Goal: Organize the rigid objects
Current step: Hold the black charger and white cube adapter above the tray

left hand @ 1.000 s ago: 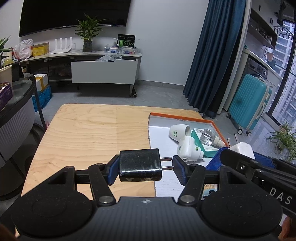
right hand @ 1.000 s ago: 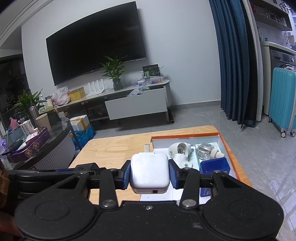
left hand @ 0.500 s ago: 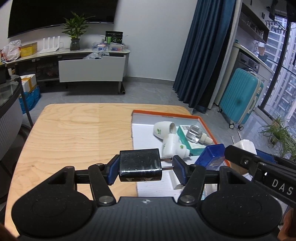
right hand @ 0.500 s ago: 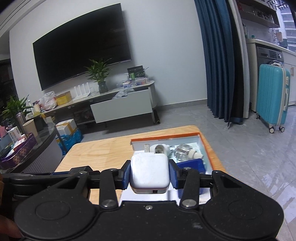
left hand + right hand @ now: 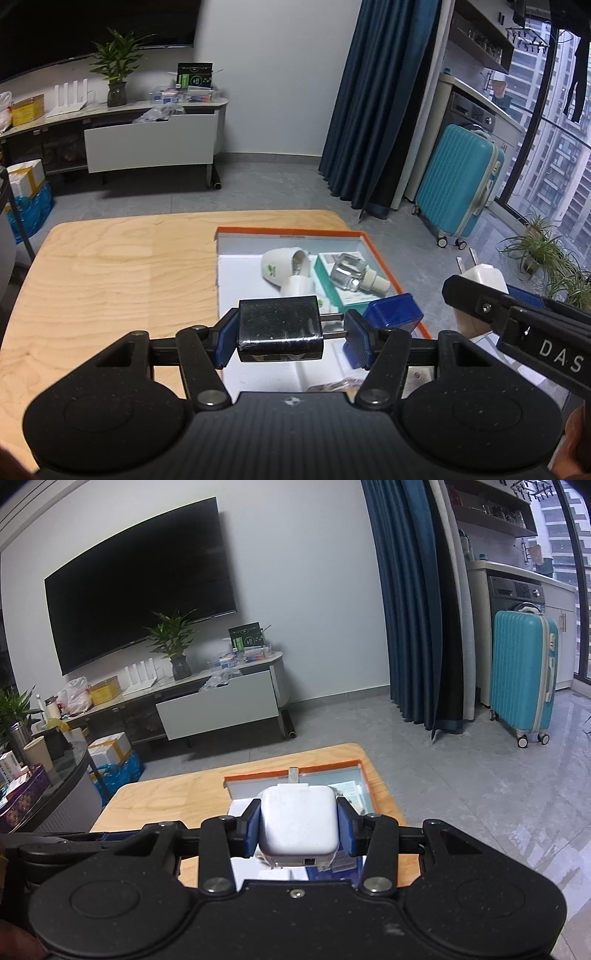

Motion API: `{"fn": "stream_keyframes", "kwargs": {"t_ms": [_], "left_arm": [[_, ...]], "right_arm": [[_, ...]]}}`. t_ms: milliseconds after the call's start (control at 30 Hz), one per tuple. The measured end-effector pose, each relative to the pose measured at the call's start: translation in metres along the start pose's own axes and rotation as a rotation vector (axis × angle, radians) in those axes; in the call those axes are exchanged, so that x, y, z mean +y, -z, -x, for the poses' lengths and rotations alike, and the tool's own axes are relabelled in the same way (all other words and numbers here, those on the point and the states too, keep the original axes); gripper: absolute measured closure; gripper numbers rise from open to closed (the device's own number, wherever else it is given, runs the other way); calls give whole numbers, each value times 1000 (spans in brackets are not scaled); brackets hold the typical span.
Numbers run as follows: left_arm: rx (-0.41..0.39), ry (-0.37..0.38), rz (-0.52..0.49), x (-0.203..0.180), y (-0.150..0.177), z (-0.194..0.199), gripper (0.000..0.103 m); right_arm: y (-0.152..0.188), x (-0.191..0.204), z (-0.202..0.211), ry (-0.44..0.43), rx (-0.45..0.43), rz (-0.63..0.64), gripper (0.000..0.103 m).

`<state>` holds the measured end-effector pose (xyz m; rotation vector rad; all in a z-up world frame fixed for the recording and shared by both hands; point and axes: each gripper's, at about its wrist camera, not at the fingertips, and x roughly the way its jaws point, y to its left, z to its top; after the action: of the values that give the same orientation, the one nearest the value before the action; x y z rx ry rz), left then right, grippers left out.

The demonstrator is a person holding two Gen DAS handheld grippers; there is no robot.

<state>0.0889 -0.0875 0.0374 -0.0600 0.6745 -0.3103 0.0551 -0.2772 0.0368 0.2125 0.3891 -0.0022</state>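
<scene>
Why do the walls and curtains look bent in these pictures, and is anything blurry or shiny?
Left wrist view: the fisheye lens bows the blue curtain and the wooden table edge; the black charger in the left gripper shows glossy glare, and the tray items look slightly soft. Right wrist view: the TV edges curve, the floor reflects window light, and the white charger in the right gripper is sharp.

The right gripper [image 5: 300,829] holds a white charger [image 5: 299,823] between its two blue pads [image 5: 346,827], which press on its left and right sides. A metal prong [image 5: 293,774] sticks out from the far end of the charger. Below and behind it stands an orange-rimmed tray [image 5: 288,772] on a wooden table [image 5: 173,797]. What lies in the tray is mostly hidden. A teal suitcase [image 5: 524,679] stands on the floor at the right.
</scene>
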Motion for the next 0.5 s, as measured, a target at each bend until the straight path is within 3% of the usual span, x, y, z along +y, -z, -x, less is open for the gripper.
{"fn": "stream_keyframes", "kwargs": {"t_ms": [500], "left_arm": [[6, 16, -26, -13, -9, -16, 42]], "right_arm": [[-8, -8, -9, 6, -9, 1, 52]]}}
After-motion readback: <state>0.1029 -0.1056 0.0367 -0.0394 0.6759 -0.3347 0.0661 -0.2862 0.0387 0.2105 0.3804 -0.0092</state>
